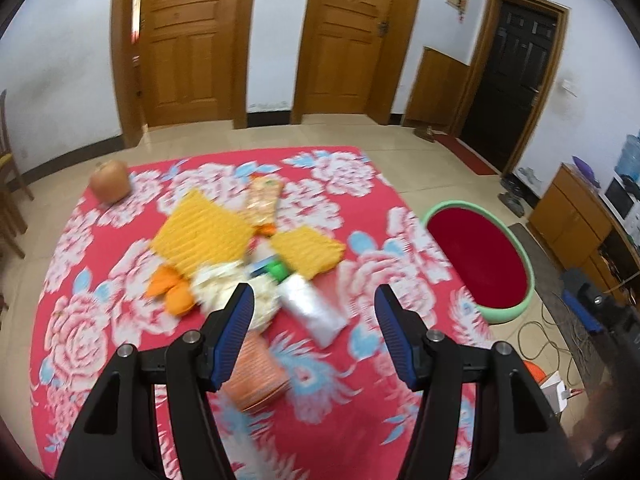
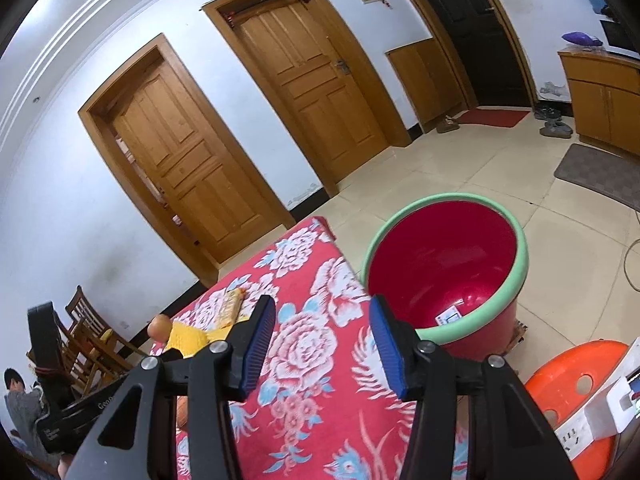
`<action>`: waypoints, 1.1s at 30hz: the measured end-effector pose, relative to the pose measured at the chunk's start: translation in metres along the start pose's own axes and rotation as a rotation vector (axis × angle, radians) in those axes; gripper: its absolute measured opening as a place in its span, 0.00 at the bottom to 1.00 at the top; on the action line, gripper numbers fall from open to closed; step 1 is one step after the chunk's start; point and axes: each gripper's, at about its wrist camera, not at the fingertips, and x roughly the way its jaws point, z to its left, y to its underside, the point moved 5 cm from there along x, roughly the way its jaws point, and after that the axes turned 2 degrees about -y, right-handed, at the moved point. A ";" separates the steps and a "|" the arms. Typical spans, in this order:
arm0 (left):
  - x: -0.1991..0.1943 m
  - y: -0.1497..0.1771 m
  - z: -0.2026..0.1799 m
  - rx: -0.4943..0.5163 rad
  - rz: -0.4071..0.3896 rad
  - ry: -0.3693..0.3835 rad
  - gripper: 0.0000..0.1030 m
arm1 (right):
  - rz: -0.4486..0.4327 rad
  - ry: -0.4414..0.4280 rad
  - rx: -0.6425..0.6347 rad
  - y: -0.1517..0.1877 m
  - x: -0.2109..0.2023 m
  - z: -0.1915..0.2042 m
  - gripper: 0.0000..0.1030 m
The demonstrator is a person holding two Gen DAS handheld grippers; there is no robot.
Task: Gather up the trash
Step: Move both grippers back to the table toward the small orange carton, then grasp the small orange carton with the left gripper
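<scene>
A pile of trash lies mid-table on the red flowered cloth [image 1: 360,208]: yellow cloths [image 1: 204,232], a long orange packet [image 1: 264,200], orange peel [image 1: 172,288], crumpled white paper [image 1: 224,284], a silver wrapper [image 1: 312,308], a green-capped item [image 1: 276,268] and an orange ribbed cup [image 1: 256,376]. My left gripper [image 1: 314,300] is open and empty, just above the near side of the pile. My right gripper [image 2: 322,316] is open and empty over the table's right part, near the red bin with a green rim [image 2: 444,264], which holds a small white item [image 2: 450,316].
An onion [image 1: 110,180] sits at the table's far left corner. The bin also shows right of the table in the left wrist view [image 1: 480,256]. An orange stool [image 2: 576,392] carries a power strip. Cables lie on the floor [image 1: 548,332]. Chairs and a seated person [image 2: 20,404] are at left.
</scene>
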 end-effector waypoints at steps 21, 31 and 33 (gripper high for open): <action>0.031 0.050 0.034 -0.052 0.118 -0.068 0.67 | 0.085 -0.021 -0.060 0.031 0.014 0.025 0.52; 0.038 0.057 0.039 -0.035 0.117 -0.102 0.62 | 0.113 -0.021 -0.064 0.038 0.022 0.025 0.52; 0.033 0.058 0.040 -0.025 0.107 -0.095 0.62 | 0.121 -0.025 -0.062 0.040 0.023 0.026 0.52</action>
